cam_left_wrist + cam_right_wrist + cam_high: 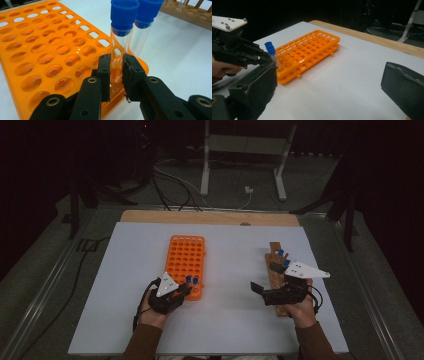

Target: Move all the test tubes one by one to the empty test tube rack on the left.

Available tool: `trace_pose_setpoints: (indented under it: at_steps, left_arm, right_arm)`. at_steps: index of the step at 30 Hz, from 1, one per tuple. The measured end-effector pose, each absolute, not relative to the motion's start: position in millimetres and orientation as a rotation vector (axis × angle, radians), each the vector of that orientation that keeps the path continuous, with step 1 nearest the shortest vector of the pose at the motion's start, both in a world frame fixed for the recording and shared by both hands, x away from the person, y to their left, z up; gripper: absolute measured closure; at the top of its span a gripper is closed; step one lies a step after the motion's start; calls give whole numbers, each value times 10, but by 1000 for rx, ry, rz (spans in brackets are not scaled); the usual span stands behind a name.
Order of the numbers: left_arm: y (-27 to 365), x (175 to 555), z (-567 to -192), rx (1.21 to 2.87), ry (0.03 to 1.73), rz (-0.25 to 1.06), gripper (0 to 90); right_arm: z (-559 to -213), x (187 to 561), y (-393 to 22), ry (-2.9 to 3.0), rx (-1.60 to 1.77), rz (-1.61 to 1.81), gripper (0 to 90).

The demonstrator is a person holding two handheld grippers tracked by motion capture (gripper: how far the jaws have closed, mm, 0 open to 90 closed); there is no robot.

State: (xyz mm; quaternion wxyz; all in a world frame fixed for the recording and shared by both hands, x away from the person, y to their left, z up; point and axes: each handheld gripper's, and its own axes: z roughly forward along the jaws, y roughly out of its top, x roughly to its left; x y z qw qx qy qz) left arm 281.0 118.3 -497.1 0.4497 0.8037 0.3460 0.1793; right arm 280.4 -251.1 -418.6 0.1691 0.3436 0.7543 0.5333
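- My left gripper (116,75): jaws clamped on capped tube (120,37), seated in orange rack (37,57) corner.
- 2 tubes racked there; approx. 2 remained in wooden rack (274,270).
- My right gripper (329,92): wide open, empty.

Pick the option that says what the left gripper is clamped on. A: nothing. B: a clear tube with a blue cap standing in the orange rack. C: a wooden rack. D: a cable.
B: in the left gripper view the left gripper pinches the clear tube standing at the orange rack corner.
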Motion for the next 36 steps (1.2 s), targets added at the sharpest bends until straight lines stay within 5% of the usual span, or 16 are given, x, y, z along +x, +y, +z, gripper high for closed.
trace_pose_setpoints:
  at_steps: [10, 25, 36]
  left_arm:
    - [1194, 2802, -4975, 1972, 868, 420, 760]
    - [1433, 2799, -4840, 1826, 927, 354, 524]
    - [1579, 2808, -4721, 1721, 1020, 446, 163]
  right_arm:
    - [-4196, 2806, -2505, 2147, 976, 1514, 6]
    - [-4216, 2844, -2565, 2121, 997, 1466, 6]
    - [-4212, 2906, -2834, 2032, 1063, 1368, 6]
